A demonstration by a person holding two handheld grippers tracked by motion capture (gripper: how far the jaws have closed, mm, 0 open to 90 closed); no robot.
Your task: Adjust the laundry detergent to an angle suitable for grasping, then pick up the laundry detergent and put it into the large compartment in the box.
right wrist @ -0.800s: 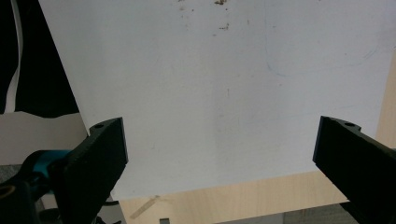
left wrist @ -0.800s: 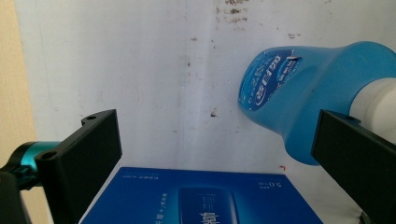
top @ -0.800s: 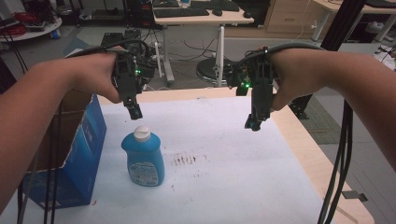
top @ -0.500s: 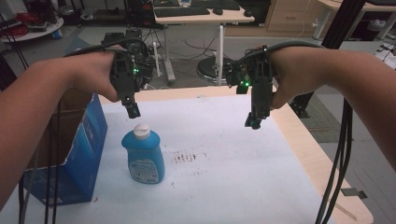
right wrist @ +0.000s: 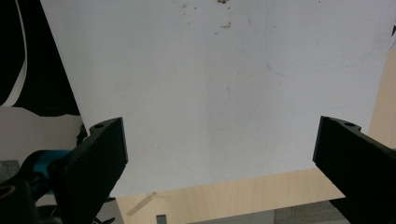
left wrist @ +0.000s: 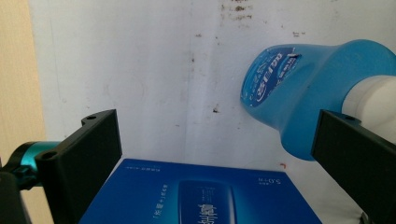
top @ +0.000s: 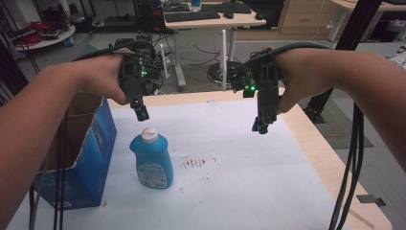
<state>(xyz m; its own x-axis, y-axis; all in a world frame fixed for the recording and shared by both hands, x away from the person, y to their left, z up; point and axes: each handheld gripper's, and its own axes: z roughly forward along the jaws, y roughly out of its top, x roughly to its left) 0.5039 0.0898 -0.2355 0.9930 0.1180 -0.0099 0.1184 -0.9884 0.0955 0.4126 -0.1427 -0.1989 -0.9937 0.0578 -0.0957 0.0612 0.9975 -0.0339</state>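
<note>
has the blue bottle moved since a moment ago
No. The blue bottle stands at the same spot beside the blue box, left of the stains on the table.

This looks like a lab or an office work room. Behind the desk [top: 306, 143] stands another desk with a keyboard [top: 191, 16] and a mouse [top: 229, 15] on it. Wires [top: 210, 57] lie on the grey floor, and black cables [top: 349, 158] hang down.

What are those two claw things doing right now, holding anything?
Left gripper: open, holding nothing, above the blue bottle.
Right gripper: open, holding nothing, over the white sheet.
</note>
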